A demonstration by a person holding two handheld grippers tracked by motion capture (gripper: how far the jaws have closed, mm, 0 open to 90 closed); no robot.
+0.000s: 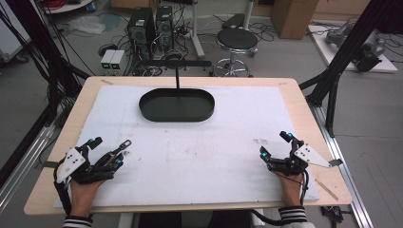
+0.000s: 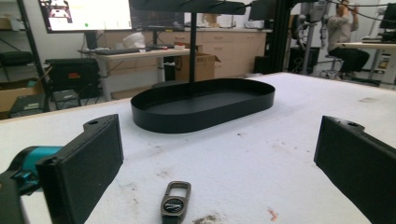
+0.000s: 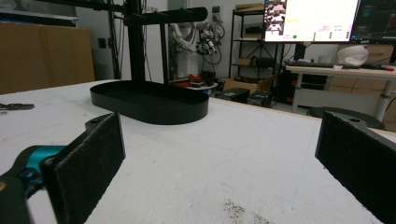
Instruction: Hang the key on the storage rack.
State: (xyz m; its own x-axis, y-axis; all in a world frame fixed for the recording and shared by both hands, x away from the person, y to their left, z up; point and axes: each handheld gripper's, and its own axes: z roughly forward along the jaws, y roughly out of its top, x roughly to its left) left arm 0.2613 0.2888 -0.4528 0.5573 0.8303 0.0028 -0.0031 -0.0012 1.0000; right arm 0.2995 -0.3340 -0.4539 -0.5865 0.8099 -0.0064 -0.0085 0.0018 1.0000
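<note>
Left gripper view: keychain clip (image 2: 175,201) between open hand-held gripper (image 2: 217,158) jaws.

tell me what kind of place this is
Most likely a robotics or engineering lab: computer towers and tangled cables lie on the floor behind the table, and a monitor glows above cluttered workbenches.
</note>
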